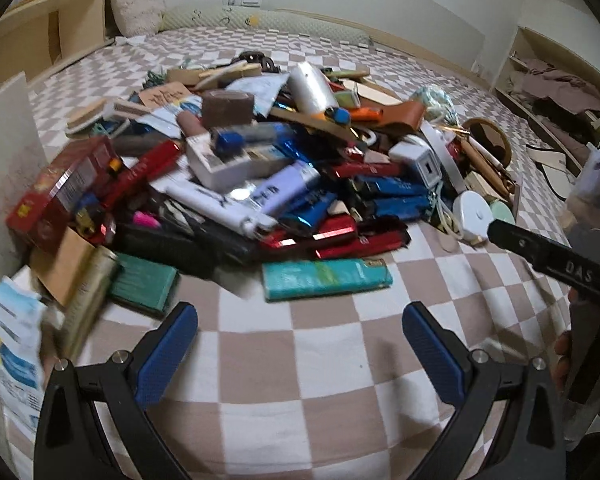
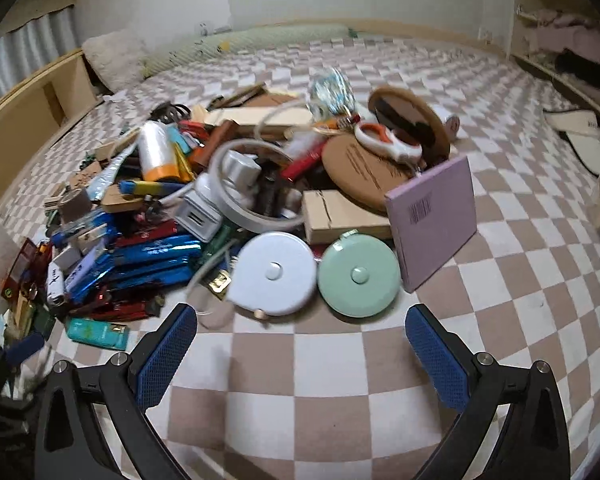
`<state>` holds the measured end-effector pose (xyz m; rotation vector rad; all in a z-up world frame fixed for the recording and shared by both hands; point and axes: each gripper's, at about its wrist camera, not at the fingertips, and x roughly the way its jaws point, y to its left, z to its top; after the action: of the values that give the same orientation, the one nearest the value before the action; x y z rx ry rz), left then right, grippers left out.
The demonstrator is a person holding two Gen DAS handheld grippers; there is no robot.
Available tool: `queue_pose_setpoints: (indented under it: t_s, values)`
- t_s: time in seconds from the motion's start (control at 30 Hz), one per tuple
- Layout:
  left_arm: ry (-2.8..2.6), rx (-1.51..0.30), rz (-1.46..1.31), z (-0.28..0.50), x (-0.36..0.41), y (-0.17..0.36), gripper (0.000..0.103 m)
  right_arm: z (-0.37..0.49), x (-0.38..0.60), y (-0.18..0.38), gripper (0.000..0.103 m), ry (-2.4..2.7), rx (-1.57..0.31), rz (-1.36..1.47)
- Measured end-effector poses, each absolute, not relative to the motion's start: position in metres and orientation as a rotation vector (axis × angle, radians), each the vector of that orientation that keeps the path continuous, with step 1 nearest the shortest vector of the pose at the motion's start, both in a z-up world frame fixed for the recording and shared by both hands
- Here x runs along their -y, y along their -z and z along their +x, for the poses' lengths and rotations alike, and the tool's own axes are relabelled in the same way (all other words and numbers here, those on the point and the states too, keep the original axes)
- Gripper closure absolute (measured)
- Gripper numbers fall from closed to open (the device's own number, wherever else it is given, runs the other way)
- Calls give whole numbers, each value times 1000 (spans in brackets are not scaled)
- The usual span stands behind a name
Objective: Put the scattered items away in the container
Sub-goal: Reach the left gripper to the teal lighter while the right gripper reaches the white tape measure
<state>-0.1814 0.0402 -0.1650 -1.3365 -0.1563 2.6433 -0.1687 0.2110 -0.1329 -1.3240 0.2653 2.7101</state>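
A big heap of small items lies on a checkered bedspread: red boxes, blue foil packets, a teal packet, a white charger. My left gripper hovers open just short of the teal packet, holding nothing. In the right wrist view a white round tape measure and a green one lie at the heap's near edge, with a lilac box leaning beside them. My right gripper is open and empty just short of the two tape measures. The container is not clearly seen.
A pale board stands at the left of the heap. Wooden shelving with clothes runs along the right, and a pillow and bolster lie at the far end. The other tool's black arm crosses the right side.
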Motion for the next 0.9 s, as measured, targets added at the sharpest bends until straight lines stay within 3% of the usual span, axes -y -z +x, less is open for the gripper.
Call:
queue_pose_setpoints:
  t_s: [0.43, 0.53, 0.77, 0.9]
  values:
    - [-2669, 102, -1381, -180, -48, 179, 0, -196, -197, 149, 2, -2674, -115, -1427]
    - [-2665, 83, -1385, -180, -49, 181, 0, -202, -187, 146, 16, -2672, 4, -1389]
    - [-2680, 28, -1428, -190, -57, 181, 0, -208, -184, 148, 20, -2675, 77, -1373]
    - [-2692, -7, -1453, -202, -64, 182, 0, -206, -180, 142, 44, -2714, 70, -1384]
